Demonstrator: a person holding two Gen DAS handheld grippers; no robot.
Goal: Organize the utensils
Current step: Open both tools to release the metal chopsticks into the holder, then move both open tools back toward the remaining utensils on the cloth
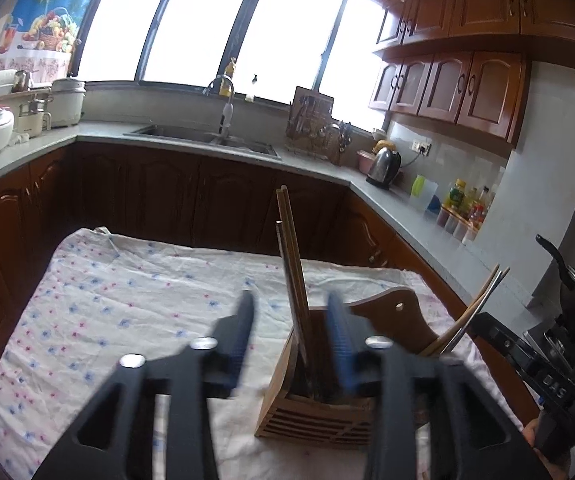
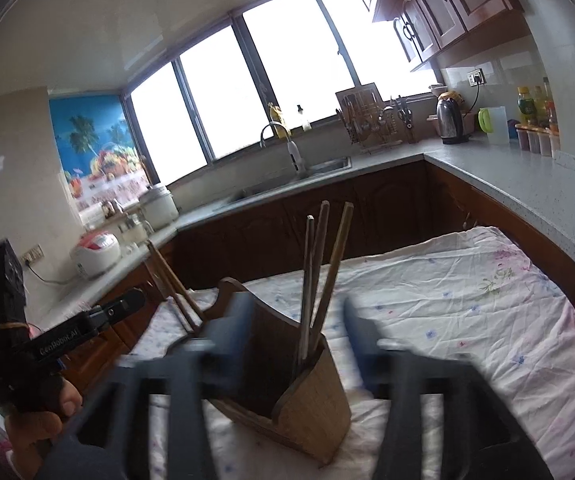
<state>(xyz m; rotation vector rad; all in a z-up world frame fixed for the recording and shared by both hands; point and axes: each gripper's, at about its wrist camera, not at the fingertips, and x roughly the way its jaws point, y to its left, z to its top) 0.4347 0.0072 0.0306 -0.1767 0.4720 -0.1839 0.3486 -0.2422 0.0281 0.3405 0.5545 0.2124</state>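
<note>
Floral tablecloth [image 1: 127, 292], wooden holder [image 2: 307, 392], chopsticks [image 1: 293, 272] upright, leaning slightly, both tools gaping wide

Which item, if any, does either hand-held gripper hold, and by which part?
Nothing is held. The left hand-held gripper and the right hand-held gripper are both open, and the chopsticks stand loose in the wooden holder.

Each wrist camera looks forward and slightly down along its own fingers, close above the wooden utensil holder [image 1: 319, 392] [image 2: 287, 392] (seen from opposite sides). Both share the floral tablecloth [image 1: 127, 300] [image 2: 467, 300] and window [image 1: 207, 20] [image 2: 287, 72].
</note>
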